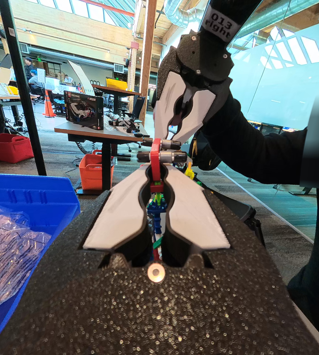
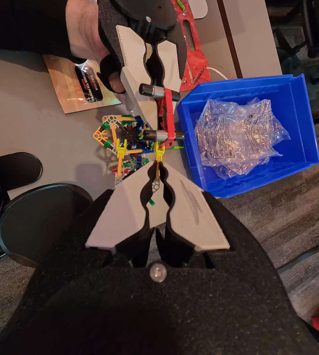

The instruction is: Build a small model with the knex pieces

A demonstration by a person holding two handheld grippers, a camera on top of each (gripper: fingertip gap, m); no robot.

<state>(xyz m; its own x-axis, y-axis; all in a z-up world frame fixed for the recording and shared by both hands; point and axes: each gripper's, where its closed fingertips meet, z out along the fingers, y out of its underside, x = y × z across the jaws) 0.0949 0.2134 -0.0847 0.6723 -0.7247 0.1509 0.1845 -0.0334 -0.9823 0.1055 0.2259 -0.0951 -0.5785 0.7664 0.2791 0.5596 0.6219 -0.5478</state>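
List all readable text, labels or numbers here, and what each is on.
I won't quote writing; it appears on:
White label on a black handle.
Black toy box on the far table.
Booklet on the near table.
Clear bags in the blue bin: too small.

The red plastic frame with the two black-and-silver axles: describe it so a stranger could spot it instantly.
Start at the blue bin holding crumpled clear bags, and look just off its open end. There the left gripper holds a red frame above a heap of colourful construction-toy pieces. Unlike those thin rods and connectors, it carries two black-and-silver cross axles.
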